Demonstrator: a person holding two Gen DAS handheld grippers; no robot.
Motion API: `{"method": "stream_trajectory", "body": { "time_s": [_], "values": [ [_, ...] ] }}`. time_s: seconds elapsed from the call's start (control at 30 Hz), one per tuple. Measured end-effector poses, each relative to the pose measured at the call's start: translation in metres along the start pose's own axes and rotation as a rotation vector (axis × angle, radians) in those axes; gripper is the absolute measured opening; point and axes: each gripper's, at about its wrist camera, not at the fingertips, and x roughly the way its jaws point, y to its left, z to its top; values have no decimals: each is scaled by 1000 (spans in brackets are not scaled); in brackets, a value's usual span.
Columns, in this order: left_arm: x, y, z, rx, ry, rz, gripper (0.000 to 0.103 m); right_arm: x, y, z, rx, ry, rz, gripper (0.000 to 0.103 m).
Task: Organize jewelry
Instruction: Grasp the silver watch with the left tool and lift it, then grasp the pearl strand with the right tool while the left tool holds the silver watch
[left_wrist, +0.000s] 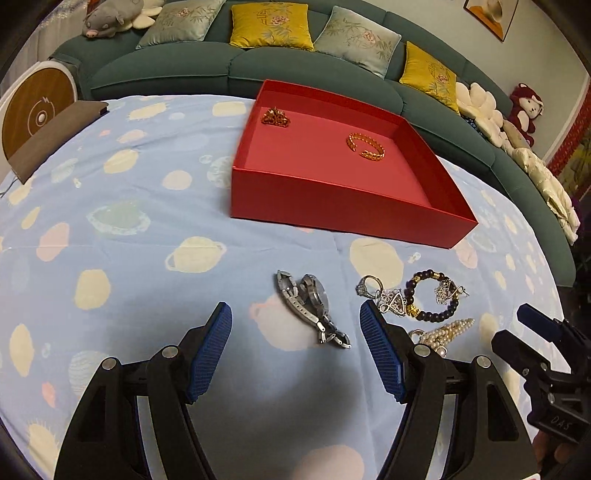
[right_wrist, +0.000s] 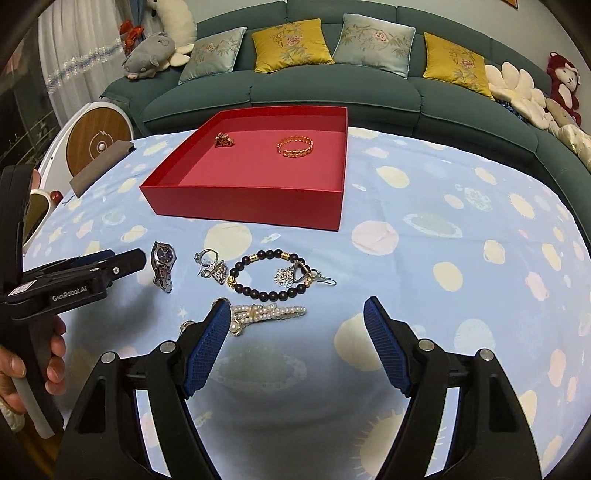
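We record both grippers with jaws spread wide and nothing between the pads. The left gripper (left_wrist: 295, 350) hangs over the blue planet-print tablecloth (left_wrist: 129, 221); the silver wristwatch (left_wrist: 312, 306) lies on the cloth in the gap between its fingers, touched by neither. The right gripper (right_wrist: 295, 347) hangs over bare cloth, its left finger (right_wrist: 208, 343) overlapping the near end of the pearl bracelet (right_wrist: 269, 314) in view; we cannot tell if they touch.

In the right wrist view, taking the dark beaded bracelet (right_wrist: 269, 275) as dial centre: the pearl bracelet sits at 6 o'clock, just beside it; a silver ring with a filigree pendant (right_wrist: 212, 266) lies at 9 o'clock, and the wristwatch farther out at 9; a small silver charm cluster (right_wrist: 301, 277) rests inside and across the bead loop at 3 o'clock. The red box (right_wrist: 243, 206) stands at 12 o'clock, well apart from the loose pieces. Inside it, a gold cuff bracelet (right_wrist: 295, 147) lies near the middle of the pink floor, and a small gold ornament (right_wrist: 224, 140) at its 9 o'clock, towards the far left corner.

The left gripper's body enters the right wrist view at the left edge, held by a hand (right_wrist: 33, 354). Behind the table runs a teal sofa (right_wrist: 332, 92) with yellow and pale cushions.
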Motion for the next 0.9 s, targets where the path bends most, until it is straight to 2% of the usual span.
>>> {"method": "stream_trajectory", "body": {
  "time_s": [0.1,0.17,0.2,0.27,0.3,0.37,0.47,0.67,0.9],
  "values": [
    [16,-9,1,30,12,34,68,5,1,-2,-1,16,4,72],
    [21,-14,2,49,0,64,62,6,2,-4,-5,24,3,72],
    [23,-16,3,64,-9,72,54,8,2,-5,-7,28,4,72],
    [24,-18,4,81,-12,77,43,9,2,-7,-10,34,4,72],
    [25,-19,5,81,-12,69,30,10,1,-8,-10,37,4,72],
    [25,-19,6,81,-9,51,20,12,1,-11,-10,47,5,72],
    [24,-21,6,84,-6,38,19,18,-2,-15,-3,70,18,71],
    [9,-19,4,98,-26,31,19,28,-6,-19,55,117,102,57],
    [-6,-18,1,115,-41,27,18,37,-4,-16,137,129,204,40]
  ]
}}
